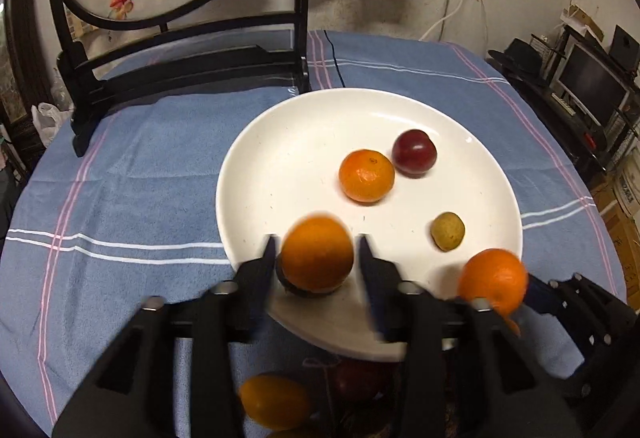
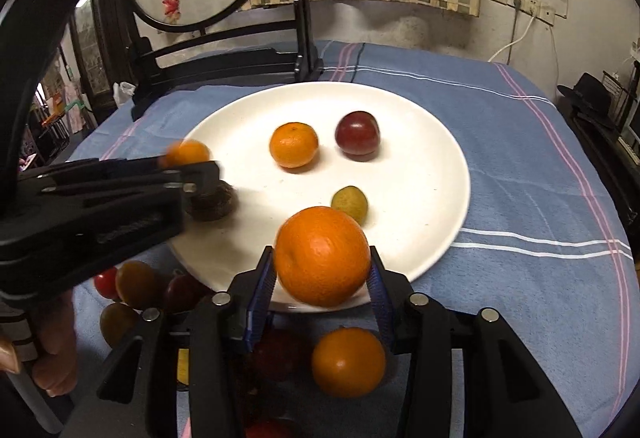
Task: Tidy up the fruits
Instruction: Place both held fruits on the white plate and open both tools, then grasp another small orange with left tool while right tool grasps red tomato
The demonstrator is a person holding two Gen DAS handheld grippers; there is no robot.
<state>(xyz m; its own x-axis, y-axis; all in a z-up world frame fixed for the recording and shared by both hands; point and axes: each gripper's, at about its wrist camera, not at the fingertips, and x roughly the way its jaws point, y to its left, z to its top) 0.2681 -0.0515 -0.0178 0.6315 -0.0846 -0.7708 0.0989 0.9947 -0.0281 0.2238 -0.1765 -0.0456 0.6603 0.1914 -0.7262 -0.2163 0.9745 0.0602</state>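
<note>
A white plate [image 1: 304, 141] [image 2: 420, 165] on the blue cloth holds a mandarin [image 1: 366, 175] [image 2: 294, 144], a dark red plum [image 1: 414, 153] [image 2: 357, 134], a small green fruit [image 1: 447, 231] [image 2: 349, 203] and a dark brown fruit [image 2: 214, 203]. My left gripper [image 1: 316, 254] is shut on an orange [image 1: 317, 254] over the plate's near left rim; it shows in the right wrist view [image 2: 188, 163]. My right gripper [image 2: 322, 266] is shut on an orange [image 2: 322, 256] above the plate's near edge; that orange shows in the left wrist view [image 1: 493, 280].
Loose fruit lies on the cloth in front of the plate: an orange [image 2: 348, 362], red and yellow-brown fruits [image 2: 132, 284] [image 1: 274, 402]. A black framed embroidery screen [image 1: 168, 49] [image 2: 208, 49] stands at the table's back left. Table edges fall off right, with shelves beyond.
</note>
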